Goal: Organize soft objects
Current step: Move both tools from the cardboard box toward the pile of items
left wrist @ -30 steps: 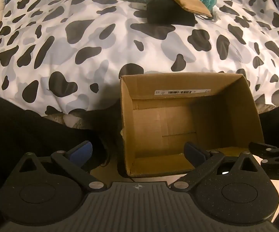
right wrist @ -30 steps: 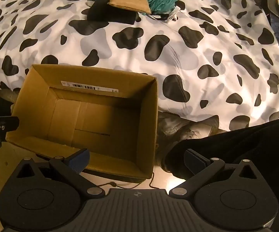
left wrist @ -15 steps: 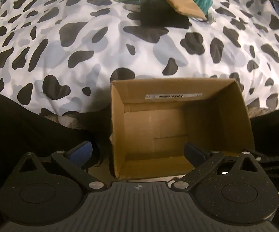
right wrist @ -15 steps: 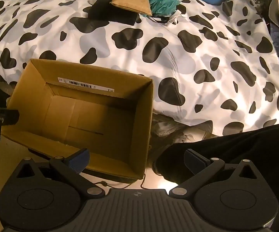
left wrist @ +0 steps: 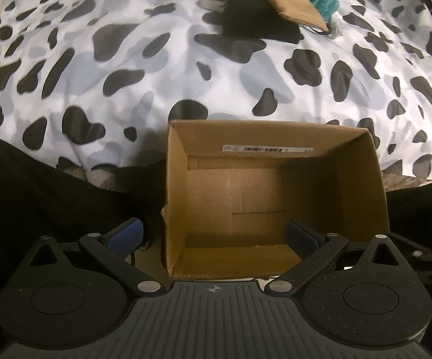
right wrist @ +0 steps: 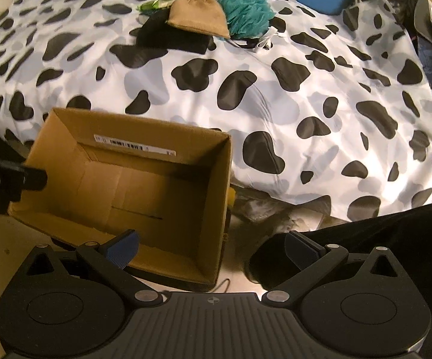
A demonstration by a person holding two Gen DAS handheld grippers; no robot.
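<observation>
With both your left gripper (left wrist: 213, 234) and right gripper (right wrist: 211, 246) spread wide and empty above the bare brown cardboard box (right wrist: 66, 206), reach across the cow-print duvet (right wrist: 305, 95) for the far tan cloth pouch (right wrist: 199, 15), pinching its middle.

An open cardboard box (left wrist: 275, 197) stands on the floor against the bed's edge, its interior unobstructed from above. Between box and the pile of soft items (right wrist: 198, 21) at the bed's far side, the cow-print duvet (right wrist: 290, 95) lies bare, offering open passage. Dark fabric (right wrist: 380, 239) flanks the box on both sides, narrowing floor-level access.
</observation>
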